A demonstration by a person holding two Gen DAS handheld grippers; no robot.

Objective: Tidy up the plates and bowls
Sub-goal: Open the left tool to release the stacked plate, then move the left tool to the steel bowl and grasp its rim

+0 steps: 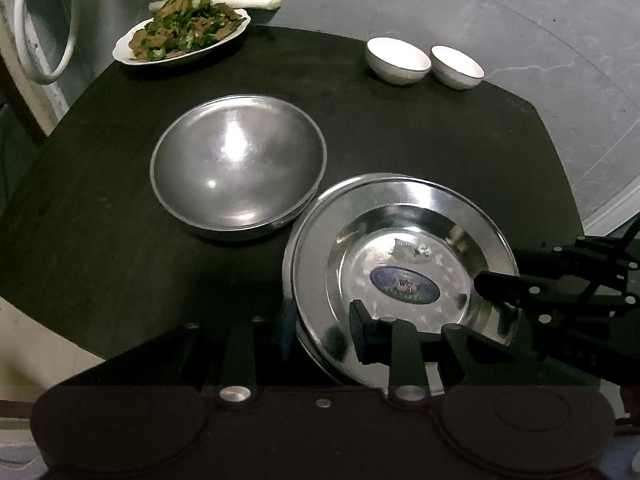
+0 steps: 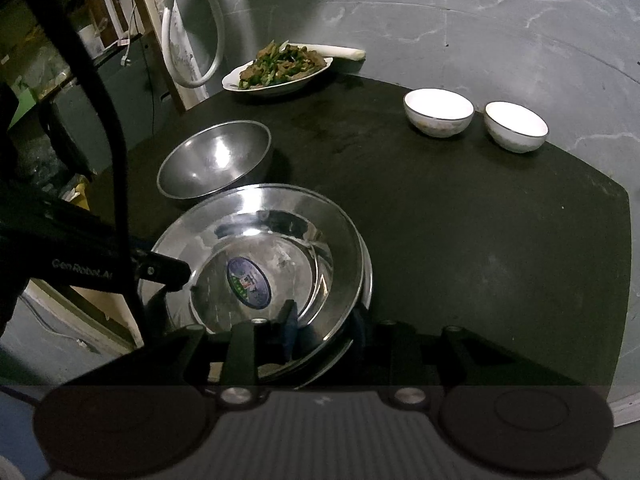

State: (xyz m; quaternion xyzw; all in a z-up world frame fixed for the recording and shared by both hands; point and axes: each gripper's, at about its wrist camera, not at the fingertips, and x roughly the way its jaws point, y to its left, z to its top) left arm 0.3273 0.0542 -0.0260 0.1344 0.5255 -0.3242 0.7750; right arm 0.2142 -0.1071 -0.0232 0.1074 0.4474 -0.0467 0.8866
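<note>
A steel plate (image 1: 404,220) with a blue sticker lies on a second steel plate (image 1: 289,264) on the dark table. My left gripper (image 1: 322,326) is shut on the top plate's near rim. My right gripper (image 2: 324,326) is shut on the same plate's rim (image 2: 340,240) from the other side, and it shows in the left wrist view (image 1: 496,284). A large steel bowl (image 1: 238,164) stands just left of the plates, also in the right wrist view (image 2: 214,158). Two white bowls (image 1: 398,60) (image 1: 457,67) stand at the far right edge.
A white dish of cooked greens and meat (image 1: 182,36) sits at the table's far left edge, with a leek (image 1: 240,0) behind it. A white hose loop (image 2: 192,32) hangs at the left. The grey floor (image 1: 520,20) lies beyond the table (image 1: 400,136).
</note>
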